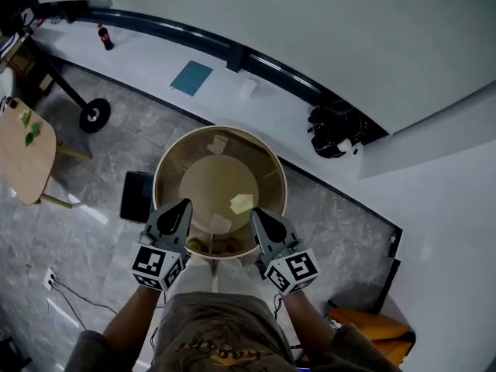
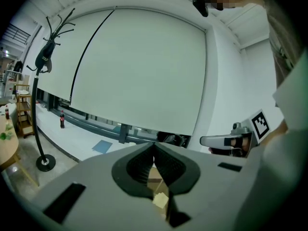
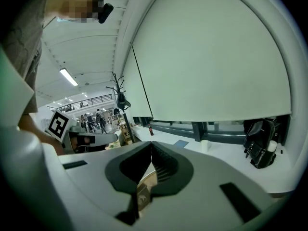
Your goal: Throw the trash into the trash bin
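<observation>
A round tan trash bin [image 1: 165, 166] stands on the grey floor right in front of me. Inside it lie a pale yellow crumpled paper [image 1: 242, 203], a white scrap [image 1: 220, 223] and another scrap near the far wall [image 1: 219, 142]. My left gripper [image 1: 183, 205] hangs over the bin's near left rim, and my right gripper [image 1: 256, 213] over its near right rim. Both are shut, with nothing between their pads. In the left gripper view the jaws meet at the left gripper [image 2: 154, 146], and the yellow paper [image 2: 160, 199] shows below them. The right gripper [image 3: 151, 144] looks the same in its own view.
A black flat object [image 1: 137, 196] lies left of the bin. On the white ledge behind are a cola bottle [image 1: 105, 36], a blue sheet [image 1: 191, 77], a white cup [image 1: 248, 87] and a black bag [image 1: 335, 130]. A wooden table [image 1: 23, 153] and a coat stand base [image 1: 94, 115] are at left.
</observation>
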Demonstrator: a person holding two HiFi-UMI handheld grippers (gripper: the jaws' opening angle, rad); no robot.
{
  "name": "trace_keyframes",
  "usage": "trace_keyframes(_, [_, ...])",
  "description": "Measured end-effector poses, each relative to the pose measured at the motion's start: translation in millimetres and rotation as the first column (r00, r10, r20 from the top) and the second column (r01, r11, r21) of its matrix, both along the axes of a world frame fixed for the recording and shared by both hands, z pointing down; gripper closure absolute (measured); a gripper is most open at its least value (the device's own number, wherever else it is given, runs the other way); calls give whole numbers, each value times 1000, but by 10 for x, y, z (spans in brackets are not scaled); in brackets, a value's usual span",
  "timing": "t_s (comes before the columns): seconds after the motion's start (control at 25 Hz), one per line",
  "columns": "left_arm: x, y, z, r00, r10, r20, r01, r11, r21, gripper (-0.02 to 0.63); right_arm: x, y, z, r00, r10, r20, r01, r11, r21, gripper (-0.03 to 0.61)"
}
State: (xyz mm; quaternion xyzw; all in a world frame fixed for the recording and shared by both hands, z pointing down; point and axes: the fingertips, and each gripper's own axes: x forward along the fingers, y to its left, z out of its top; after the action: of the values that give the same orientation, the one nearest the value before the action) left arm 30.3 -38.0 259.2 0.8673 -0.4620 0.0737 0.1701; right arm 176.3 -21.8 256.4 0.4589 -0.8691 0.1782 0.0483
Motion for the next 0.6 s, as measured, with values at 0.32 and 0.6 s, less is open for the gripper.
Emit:
trace_keyframes(0.32, [120,-226,811,999,-38,-10,37,999,-27,594,-9,-246,661,999,-46,-13,46,999,-14,560])
trace_keyframes(0.6, [215,-304,1632,998,-65,9,65,996,-63,594,55,-333,1319,998,-70,-6,70,997,-35,560])
